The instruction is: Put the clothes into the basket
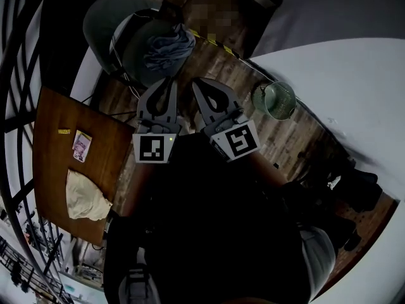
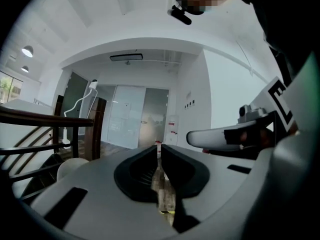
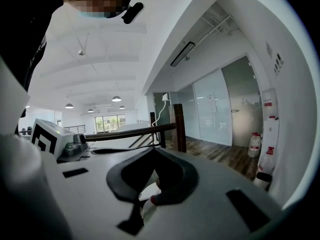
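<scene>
A bundle of blue clothes [image 1: 168, 48] lies on the seat of a grey chair [image 1: 111, 18] at the top of the head view. A cream cloth [image 1: 85, 196] lies crumpled on a wooden table [image 1: 56, 124] at the left. My left gripper [image 1: 166, 81] and right gripper [image 1: 200, 82] are held side by side, level, pointing at the chair and stopping short of the blue clothes. Both are shut with nothing between the jaws. The left gripper view shows its jaws [image 2: 160, 147] closed together; the right gripper view shows the same [image 3: 153, 148]. No basket is clearly identifiable.
A round greenish container [image 1: 274, 100] stands on the wood floor to the right of the grippers, at the edge of a large white table [image 1: 342, 87]. A small printed packet [image 1: 81, 145] lies on the wooden table. Dark stair railings [image 1: 16, 56] run along the left.
</scene>
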